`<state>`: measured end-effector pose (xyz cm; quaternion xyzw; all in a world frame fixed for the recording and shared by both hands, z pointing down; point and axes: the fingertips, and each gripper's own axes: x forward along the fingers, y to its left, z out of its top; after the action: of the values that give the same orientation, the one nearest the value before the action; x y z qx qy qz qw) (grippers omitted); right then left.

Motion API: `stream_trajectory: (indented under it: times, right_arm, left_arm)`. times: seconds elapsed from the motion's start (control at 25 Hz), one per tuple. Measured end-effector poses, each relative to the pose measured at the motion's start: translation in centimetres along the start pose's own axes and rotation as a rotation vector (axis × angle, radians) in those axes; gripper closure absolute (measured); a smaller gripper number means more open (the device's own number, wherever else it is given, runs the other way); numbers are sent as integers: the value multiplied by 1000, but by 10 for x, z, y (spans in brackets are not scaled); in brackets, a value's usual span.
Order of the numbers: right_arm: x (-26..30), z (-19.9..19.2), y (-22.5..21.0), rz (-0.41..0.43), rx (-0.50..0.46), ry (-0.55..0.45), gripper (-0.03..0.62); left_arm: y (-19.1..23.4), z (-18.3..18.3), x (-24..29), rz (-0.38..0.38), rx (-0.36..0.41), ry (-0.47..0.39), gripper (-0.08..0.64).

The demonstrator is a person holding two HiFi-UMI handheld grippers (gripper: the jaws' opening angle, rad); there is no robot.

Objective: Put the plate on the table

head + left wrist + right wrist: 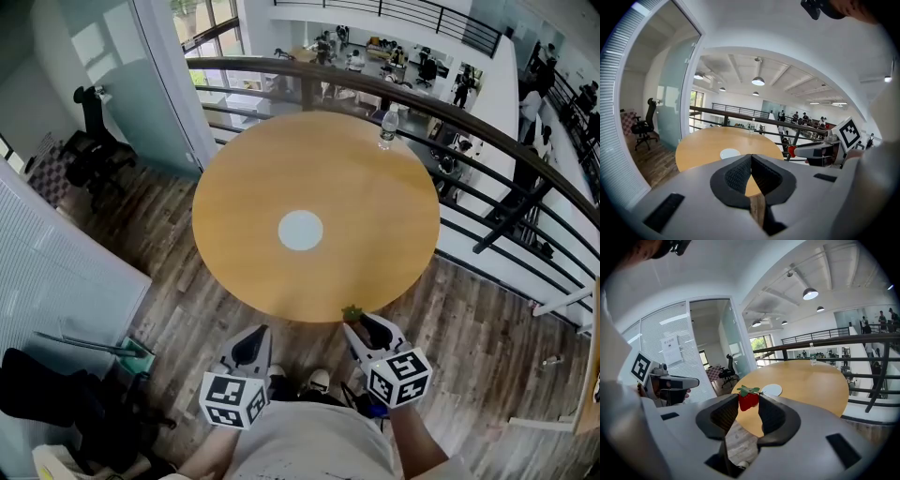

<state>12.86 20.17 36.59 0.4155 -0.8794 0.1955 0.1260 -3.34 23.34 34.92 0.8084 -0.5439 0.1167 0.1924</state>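
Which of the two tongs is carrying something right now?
The right tongs: a red strawberry with green leaves is pinched between their tips. The left tongs are closed, tip against tip, with nothing between them.

Round wooden table (375,216), mostly bare. A white plate (300,230) sits at its centre and a water bottle (388,127) stands on the rim at one o'clock. A curved railing (244,61) hugs the far edge from eleven to three o'clock. The near edge at six o'clock is open.
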Motion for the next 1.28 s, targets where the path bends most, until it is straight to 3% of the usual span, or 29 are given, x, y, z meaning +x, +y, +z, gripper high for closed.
stream_trajectory:
  times: [0.4,0.76,1.28]
  right_arm:
    - [28,10,-13,-10,7,8,445]
    - [85,35,-27,-55,21,10,445]
    - [160,70,-38,-180,43,-2,445]
  left_arm:
    - [21,13,30,-18,8,6,537]
    - [72,40,76,-57,13,8,537]
    - [140,68,139,-200,31,36,537]
